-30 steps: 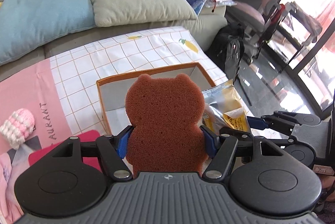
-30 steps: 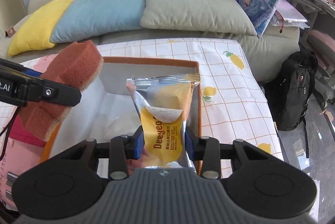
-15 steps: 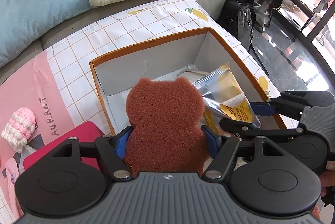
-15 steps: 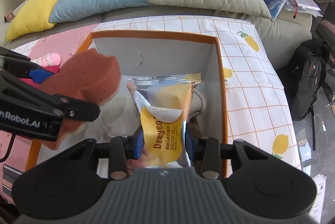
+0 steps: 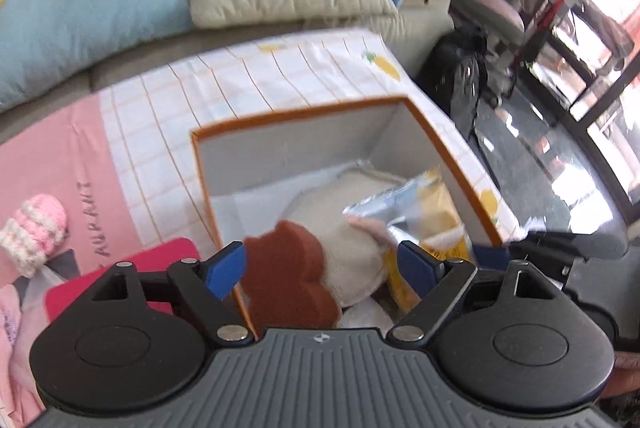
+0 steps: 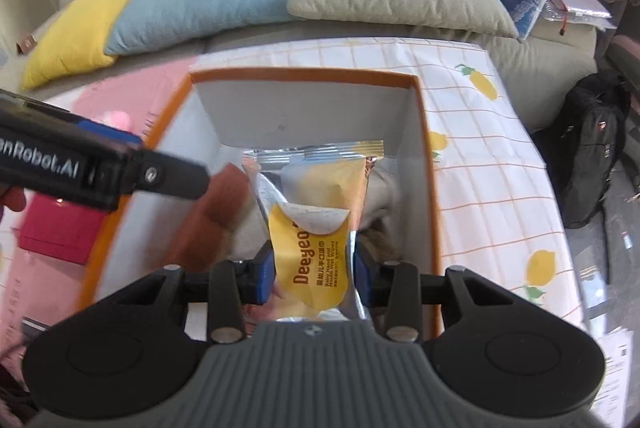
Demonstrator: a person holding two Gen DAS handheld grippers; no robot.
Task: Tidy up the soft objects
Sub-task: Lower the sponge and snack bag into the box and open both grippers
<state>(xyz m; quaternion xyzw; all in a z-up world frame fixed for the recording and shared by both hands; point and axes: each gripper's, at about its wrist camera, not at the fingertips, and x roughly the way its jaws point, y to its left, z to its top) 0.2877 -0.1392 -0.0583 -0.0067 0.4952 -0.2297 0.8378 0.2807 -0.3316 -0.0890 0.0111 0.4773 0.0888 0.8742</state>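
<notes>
**A:** See the left gripper at the bottom of the left wrist view? Its jaws stand wide, blue pads well apart, nothing between them. The brown bear-shaped sponge lies just past them, low and centre-left in the frame, inside the orange-rimmed box against its near-left wall.

**B:** And it's leaning on that cream plush thing?

**A:** Touching it, I'd say. The sponge looks light and springy; I reckon it squashes under a pinch and bounces back, so a grip across its narrow waist would suit best.

**B:** What about the other hand?

**A:** In the right wrist view the right gripper, bottom centre, has its jaws narrow, clamped on the yellow-and-silver wipes packet by the lower half. The packet stands upright over the box's inside, its crimped top edge toward the middle of the frame.

**B:** Foil like that seems slippery.

**A:** Likely so, and floppy; the contents look soft, so it should give rather than crack. Holding low across the filled part, as now, looks safer than pinching the thin seal.

**B:** Anything left outside?

**A:** A pink-and-white knitted piece at the left edge of the left view, on the pink cloth.
</notes>
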